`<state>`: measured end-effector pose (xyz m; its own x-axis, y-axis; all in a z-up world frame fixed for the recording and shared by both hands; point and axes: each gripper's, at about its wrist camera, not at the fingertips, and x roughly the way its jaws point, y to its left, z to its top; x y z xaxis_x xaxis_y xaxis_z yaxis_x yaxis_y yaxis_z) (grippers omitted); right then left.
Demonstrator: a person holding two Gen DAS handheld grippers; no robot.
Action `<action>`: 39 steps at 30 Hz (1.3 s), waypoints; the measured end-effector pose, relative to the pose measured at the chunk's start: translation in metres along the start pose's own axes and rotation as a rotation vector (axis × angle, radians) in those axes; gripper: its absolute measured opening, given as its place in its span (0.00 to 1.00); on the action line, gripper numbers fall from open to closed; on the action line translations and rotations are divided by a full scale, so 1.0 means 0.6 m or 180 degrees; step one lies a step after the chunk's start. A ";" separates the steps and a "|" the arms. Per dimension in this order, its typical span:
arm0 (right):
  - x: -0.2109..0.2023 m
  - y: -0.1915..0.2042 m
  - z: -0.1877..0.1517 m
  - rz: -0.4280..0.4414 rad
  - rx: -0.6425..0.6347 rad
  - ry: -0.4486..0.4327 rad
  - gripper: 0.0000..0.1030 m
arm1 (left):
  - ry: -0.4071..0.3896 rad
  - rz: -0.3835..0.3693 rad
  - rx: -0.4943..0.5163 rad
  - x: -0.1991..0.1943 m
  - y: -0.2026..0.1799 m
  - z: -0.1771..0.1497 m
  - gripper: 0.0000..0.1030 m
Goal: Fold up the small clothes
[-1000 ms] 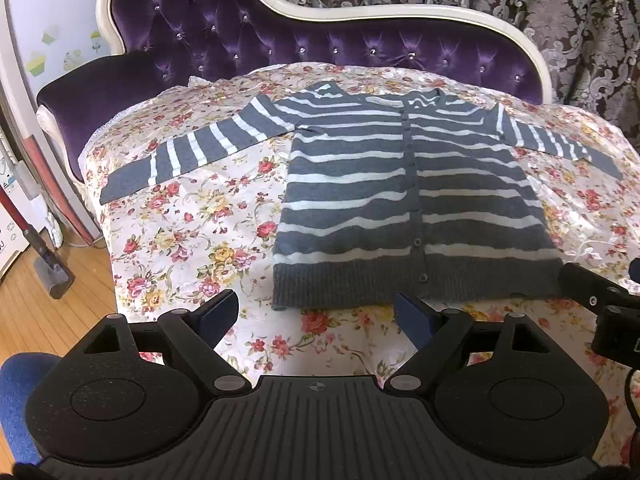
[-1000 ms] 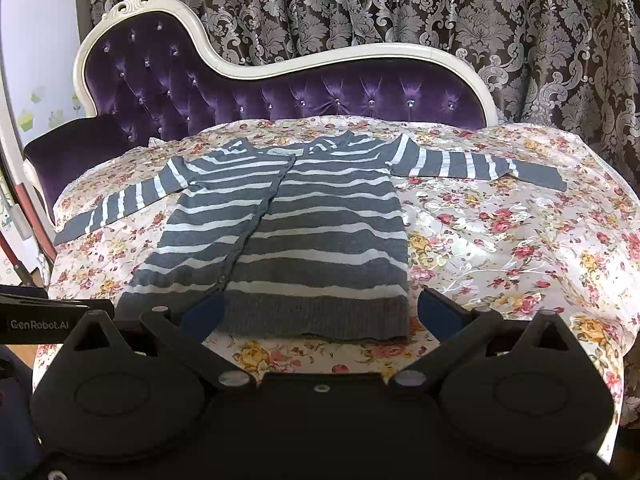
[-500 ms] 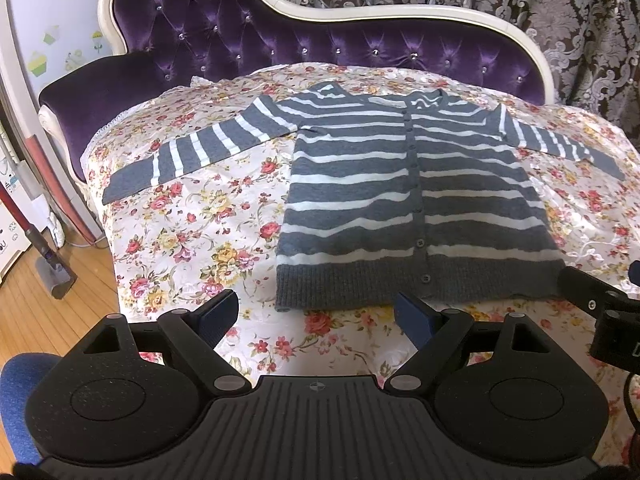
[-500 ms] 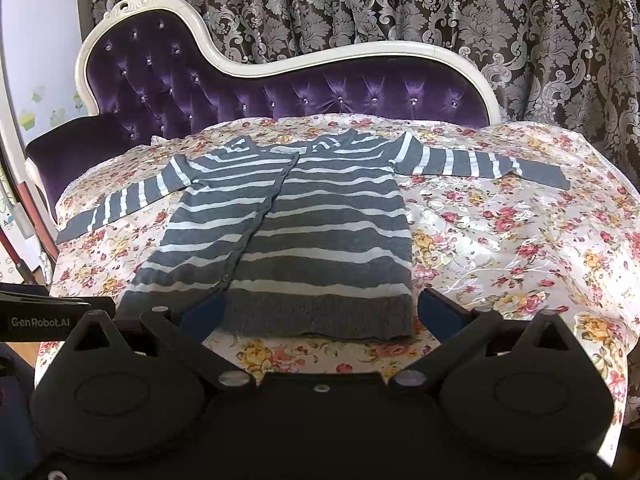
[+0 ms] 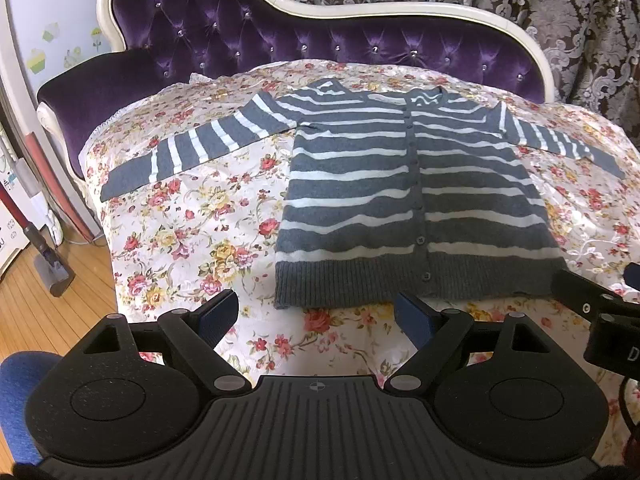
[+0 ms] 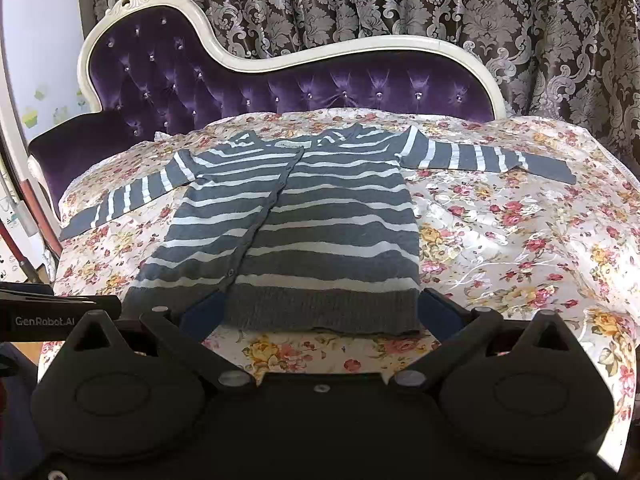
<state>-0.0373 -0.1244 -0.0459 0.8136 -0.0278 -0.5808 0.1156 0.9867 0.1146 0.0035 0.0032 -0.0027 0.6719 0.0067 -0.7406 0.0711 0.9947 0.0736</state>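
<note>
Cardigan [image 5: 412, 208] folding is not yet begun: the striped garment is seen laid flat and buttoned on the flowered bedspread [image 5: 192, 240], with nothing held by either tool.

The left gripper [image 5: 316, 316] is held with its jaws spread wide and empty, just short of the near hem and above the bedspread. The right gripper [image 6: 316, 312] is likewise spread and empty; in its own view the hem [image 6: 324, 312] is framed between its two fingers, though whether the cloth is touched cannot be told.

From both tools the cardigan lies straight ahead, reaching away toward the purple tufted headboard [image 5: 304, 36]. Its long axis, marked by the button line, runs from near hem to far collar, while the two sleeves are stretched out sideways. The left sleeve [image 5: 200, 148] points toward the left edge of the bed and the right sleeve [image 6: 484, 160] toward the right.

The left tool is judged to be nearer the near left hem corner [image 5: 288, 292] and the left sleeve, and the right tool nearer the near right hem corner [image 6: 408, 316] and the right sleeve. A fold is therefore likely to be started with each side taken by the tool on that side, the sleeves being brought inward across the body before the hem is carried toward the collar.

Patterned curtains [image 6: 400, 12] are seen behind the bed.
</note>
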 end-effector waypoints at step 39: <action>0.011 0.003 -0.001 0.0053 0.0027 0.0076 0.99 | 0.0073 0.0010 -0.0014 0.012 0.006 -0.001 0.82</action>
<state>-0.0323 -0.1225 -0.0502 0.8015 -0.0076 -0.5979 0.1071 0.9856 0.1310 0.0084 0.0072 -0.0083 0.6550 0.0122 -0.7556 0.0657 0.9952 0.0731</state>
